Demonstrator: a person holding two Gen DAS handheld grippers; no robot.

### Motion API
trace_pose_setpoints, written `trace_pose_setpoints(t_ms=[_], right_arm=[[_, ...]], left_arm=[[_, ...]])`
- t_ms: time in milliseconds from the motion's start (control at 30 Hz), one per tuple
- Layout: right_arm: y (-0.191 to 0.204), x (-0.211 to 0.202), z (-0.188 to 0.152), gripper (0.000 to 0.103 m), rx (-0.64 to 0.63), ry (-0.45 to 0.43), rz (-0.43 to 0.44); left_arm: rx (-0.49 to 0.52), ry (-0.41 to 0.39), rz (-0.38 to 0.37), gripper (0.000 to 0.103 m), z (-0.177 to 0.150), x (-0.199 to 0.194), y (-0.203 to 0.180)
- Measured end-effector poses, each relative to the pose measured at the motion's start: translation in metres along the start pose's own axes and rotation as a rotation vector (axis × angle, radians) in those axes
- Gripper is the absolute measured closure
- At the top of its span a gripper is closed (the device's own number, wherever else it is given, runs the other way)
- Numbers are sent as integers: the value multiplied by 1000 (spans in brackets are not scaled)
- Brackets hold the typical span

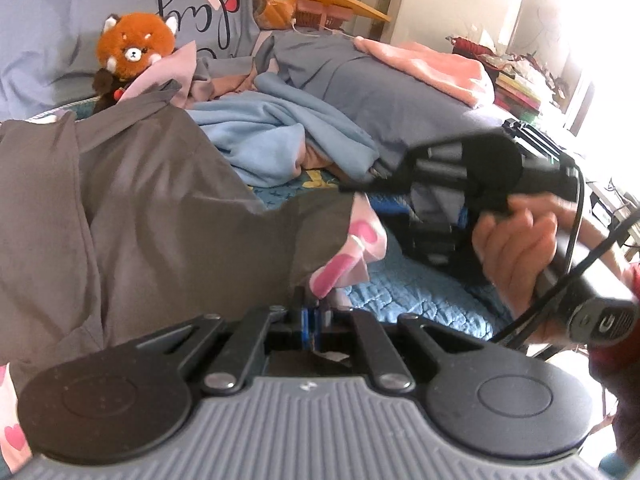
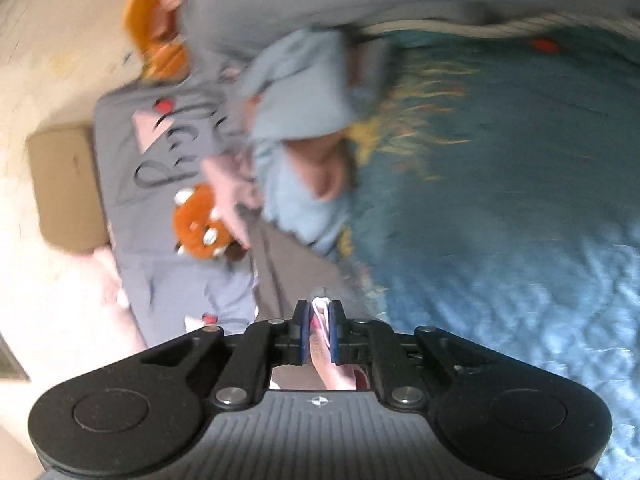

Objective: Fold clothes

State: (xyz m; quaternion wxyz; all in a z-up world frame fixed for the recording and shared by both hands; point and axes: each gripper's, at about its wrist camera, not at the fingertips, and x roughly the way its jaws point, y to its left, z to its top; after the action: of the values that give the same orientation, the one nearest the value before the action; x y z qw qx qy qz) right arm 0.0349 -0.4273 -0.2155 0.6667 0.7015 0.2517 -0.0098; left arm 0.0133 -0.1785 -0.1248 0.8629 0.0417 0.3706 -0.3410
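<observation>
My left gripper [image 1: 310, 312] has its jaws together, pinched on the edge of the grey-and-pink garment [image 1: 140, 208], which drapes up toward ten o'clock over the blue quilt [image 1: 420, 288]. My right gripper [image 2: 319, 322] is clamped on the pink fabric too; the left wrist view shows it at three o'clock, with a hand [image 1: 516, 248] on its grip. A red panda plush [image 1: 134, 42] sits at eleven o'clock.
</observation>
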Motion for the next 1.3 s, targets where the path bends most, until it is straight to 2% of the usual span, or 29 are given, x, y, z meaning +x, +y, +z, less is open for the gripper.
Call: trace_pose_setpoints(t_ms=[200,267,367,567,833,900,1067,1167,1233,1300], right_arm=[[44,38,-17,90,-203,122,-90],[55,55,-28,89,-260,214,-128],[72,77,-48,89,-352,298,-186],[72,116,-74,89,-306,476,-237],[79,135,-115,89,-300,564,-186],[79,142,-126,89,-303,584,-191],[77,158,-147,89,-308,627,-224],[86,154,-135,89,-315,564,-191],[100,151,-118,87,-402,466,-227],[114,147,-101,78,-488,367,-263]], left_arm=[[-30,-12,11,100,-4,-11,10],[-46,-3,20,100,-7,-12,16],[-85,1,40,100,-15,-18,25],[-146,-47,78,100,-31,-48,41],[-227,-110,130,100,-52,-88,63],[-284,-98,131,99,-59,-96,74],[-467,-64,113,99,-77,-109,110],[-521,-36,115,99,-81,-107,122],[-524,-23,113,99,-81,-103,124],[-511,-21,109,99,-79,-100,123]])
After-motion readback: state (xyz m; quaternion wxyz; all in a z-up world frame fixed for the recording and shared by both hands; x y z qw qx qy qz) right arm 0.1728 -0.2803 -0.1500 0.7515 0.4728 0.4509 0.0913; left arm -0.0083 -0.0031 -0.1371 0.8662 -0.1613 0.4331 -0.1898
